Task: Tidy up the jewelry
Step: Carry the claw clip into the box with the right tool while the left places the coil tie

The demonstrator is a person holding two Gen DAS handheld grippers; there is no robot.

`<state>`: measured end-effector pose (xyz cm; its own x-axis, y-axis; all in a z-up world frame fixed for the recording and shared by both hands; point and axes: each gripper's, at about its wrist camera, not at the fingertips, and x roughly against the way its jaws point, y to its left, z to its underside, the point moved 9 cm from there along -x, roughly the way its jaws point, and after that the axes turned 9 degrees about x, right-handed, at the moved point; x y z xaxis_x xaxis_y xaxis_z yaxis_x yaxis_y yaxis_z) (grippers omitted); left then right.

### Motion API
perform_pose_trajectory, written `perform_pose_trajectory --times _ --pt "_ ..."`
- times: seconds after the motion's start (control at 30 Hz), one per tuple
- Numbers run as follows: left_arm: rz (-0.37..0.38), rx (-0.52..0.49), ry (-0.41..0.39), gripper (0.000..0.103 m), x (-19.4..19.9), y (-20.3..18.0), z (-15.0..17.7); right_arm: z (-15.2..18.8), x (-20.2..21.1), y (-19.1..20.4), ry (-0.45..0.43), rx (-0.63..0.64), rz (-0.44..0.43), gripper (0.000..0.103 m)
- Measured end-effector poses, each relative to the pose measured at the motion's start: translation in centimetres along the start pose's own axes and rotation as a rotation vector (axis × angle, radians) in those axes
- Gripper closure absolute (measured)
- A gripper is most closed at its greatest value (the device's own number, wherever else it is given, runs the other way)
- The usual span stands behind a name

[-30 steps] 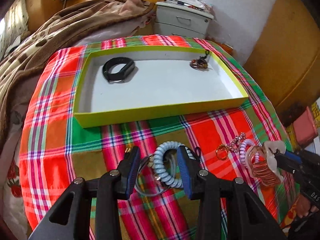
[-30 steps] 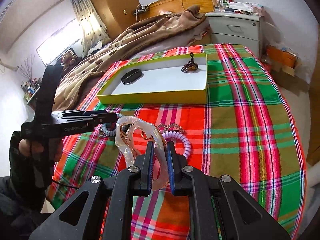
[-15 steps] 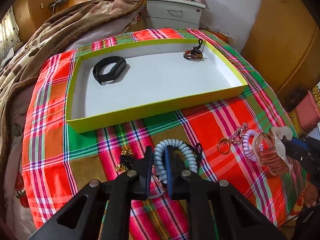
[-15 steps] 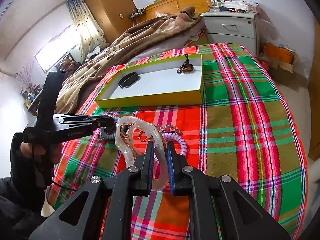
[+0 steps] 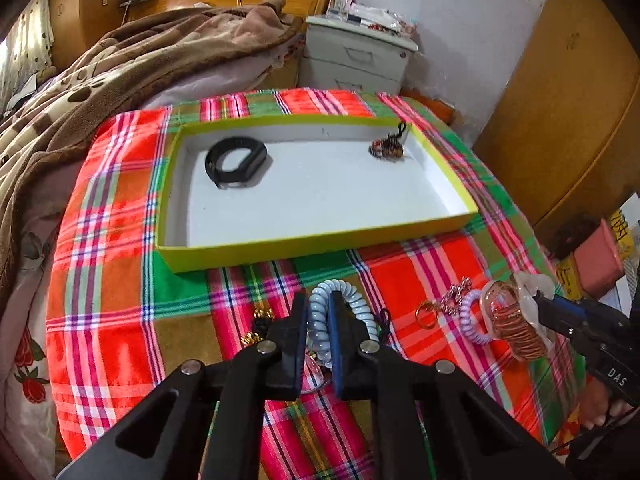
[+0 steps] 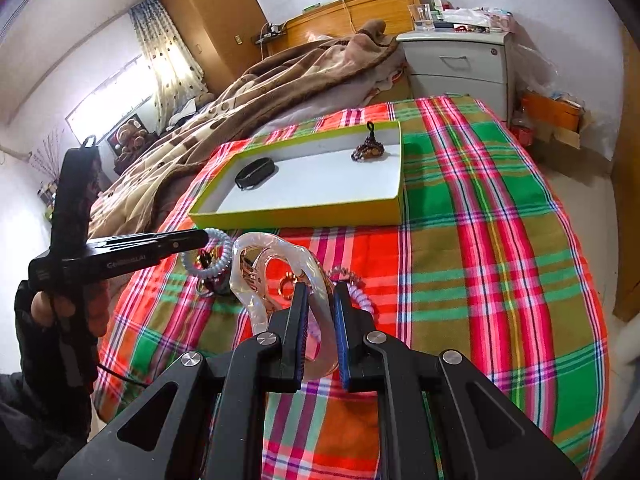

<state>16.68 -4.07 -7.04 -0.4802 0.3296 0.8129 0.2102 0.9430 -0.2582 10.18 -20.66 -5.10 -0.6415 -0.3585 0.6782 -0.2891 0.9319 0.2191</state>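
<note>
Since a second ago the left tongs (image 5: 319,312) have gone from spread wide around the pale blue coil bracelet (image 5: 343,308) to pinched on its near loop, and the view has pulled back from the tray.

Plaid cloth (image 5: 112,208) covers the counter, with a brown blanket (image 5: 120,64) heaped on the bed behind it and a grey nightstand (image 5: 356,60) beyond.

One yellow-green tray (image 5: 320,242) lies with its long axis across the left view; it holds two pieces, a black band (image 5: 236,162) at the far left and a dark beaded bracelet (image 5: 386,147) at the far right.

The right tongs (image 6: 320,308) are nearly closed on a clear wavy bangle (image 6: 276,264) standing on edge, a bundle of copper bangles (image 5: 516,332) inside it.

Just beside lie a lilac coil band (image 5: 472,320), a gold ring (image 5: 426,314) and a silvery chain (image 5: 456,294); a gold-and-black piece (image 5: 258,326) lies left of the blue coil.
</note>
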Motion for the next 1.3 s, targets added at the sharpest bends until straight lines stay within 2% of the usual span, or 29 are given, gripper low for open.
perform_pose_trajectory --times 0.4,0.63,0.97,1.3 --pt "-0.005 0.058 -0.069 0.092 2.1 2.1 -3.4 -4.1 -1.0 -0.4 -0.023 0.014 0.024 0.090" --pt "-0.021 0.095 -0.099 0.092 2.2 3.7 -5.9 -7.0 -2.9 -1.0 -0.007 0.030 0.048 0.090" --pt "-0.025 0.142 -0.096 0.092 0.2 5.5 -8.7 -9.9 -7.7 -2.1 0.036 0.026 0.063 0.090" --pt "-0.046 0.173 -0.054 0.092 -3.0 7.0 -9.4 -12.3 -12.6 -2.8 0.095 0.012 0.064 0.090"
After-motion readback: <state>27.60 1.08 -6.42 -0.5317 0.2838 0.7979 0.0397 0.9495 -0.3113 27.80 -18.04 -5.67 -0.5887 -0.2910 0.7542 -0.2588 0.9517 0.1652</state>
